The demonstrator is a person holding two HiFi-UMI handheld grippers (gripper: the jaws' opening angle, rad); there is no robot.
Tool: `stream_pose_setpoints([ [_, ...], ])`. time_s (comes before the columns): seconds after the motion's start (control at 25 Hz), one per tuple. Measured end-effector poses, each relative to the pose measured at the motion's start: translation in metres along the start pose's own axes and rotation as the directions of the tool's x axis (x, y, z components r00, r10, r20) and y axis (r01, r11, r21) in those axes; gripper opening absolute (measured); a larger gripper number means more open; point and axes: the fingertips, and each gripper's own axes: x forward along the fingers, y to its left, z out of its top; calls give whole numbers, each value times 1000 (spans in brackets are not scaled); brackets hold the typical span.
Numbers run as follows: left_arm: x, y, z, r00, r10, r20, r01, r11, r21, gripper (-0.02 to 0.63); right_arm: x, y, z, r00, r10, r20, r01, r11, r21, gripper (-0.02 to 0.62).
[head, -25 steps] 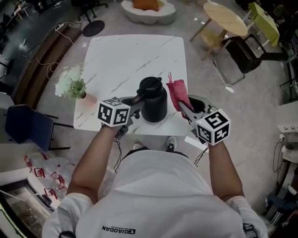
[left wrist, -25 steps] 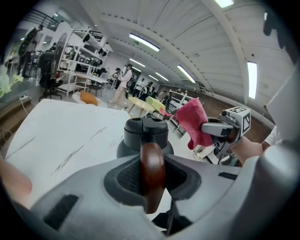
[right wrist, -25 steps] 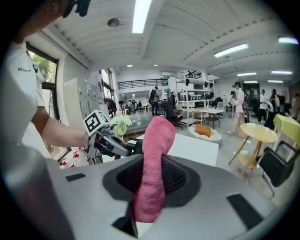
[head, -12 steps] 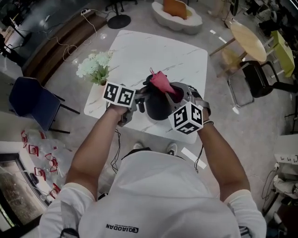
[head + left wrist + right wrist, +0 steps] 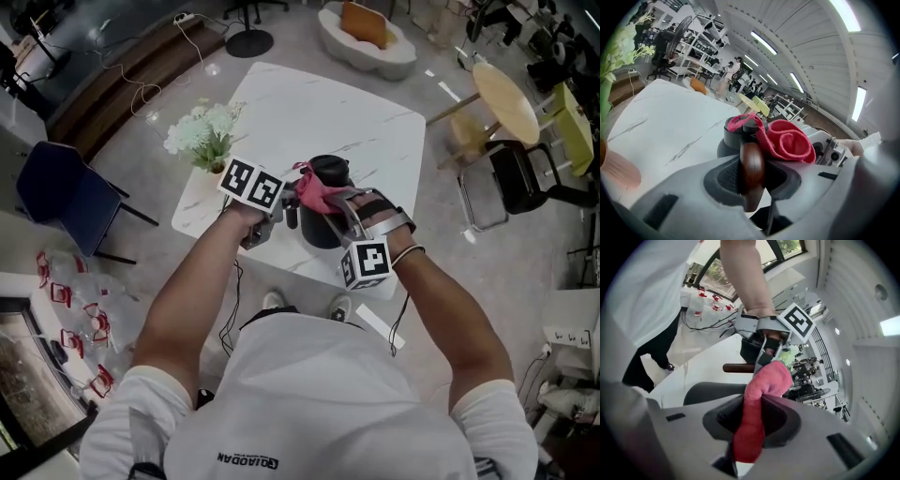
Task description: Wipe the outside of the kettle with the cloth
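Kettle (image 5: 325, 230): black, upright, lid (image 5: 733, 137) on. It stands on the white marble table (image 5: 319, 103), near the edge on your side.

Your left gripper (image 5: 752, 177): the jaws are clamped on the kettle's brown wooden handle (image 5: 751, 164). The handle stands upright between the two dark pads, and both pads press on it. In the head view this gripper comes at the kettle from the kettle's left, with its marker cube on the side away from the kettle.

Your right gripper (image 5: 754, 420): the jaws are pinched on the red cloth (image 5: 752, 427). The cloth passes between the pads as a narrow fold, then swells into a loose bunch past the fingertips. This gripper reaches the kettle from the kettle's near right, with its marker cube on your side.

Cloth against kettle: in the left gripper view the bunch sits at the kettle's top, just right of the lid, and one red edge loops over the lid. In the head view it covers the kettle's top on the handle side. I cannot tell whether it touches the kettle's side wall.

The two grippers' fingertips are very close together above the handle.

Around the kettle: a vase of pale flowers (image 5: 204, 136) stands to the kettle's left on the same table, well apart from it. A blue chair (image 5: 66, 202) is on the floor farther left of the kettle.
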Motion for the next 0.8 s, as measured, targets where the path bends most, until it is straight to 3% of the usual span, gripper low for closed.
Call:
stream_pose_setpoints([
  [0.16,-1,3,0,1000,-22,-20,22,1000,8,97,-2,19,3,999,43,-6,-43,990,-132,98],
  [0.4,-2,6,1,999,-34,-29,34,999,2,97,-7,32,10,996,86,0,-85,978,-189,101],
  [0.64,-4,8,0,999,-42,-22,42,999,-17,97,-14,88,12,973,229,-12,-223,935,-276,101],
  [0.8,-6,8,-1,999,-48,-22,48,999,-9,97,-18,123,12,952,306,-14,-298,914,-276,101],
])
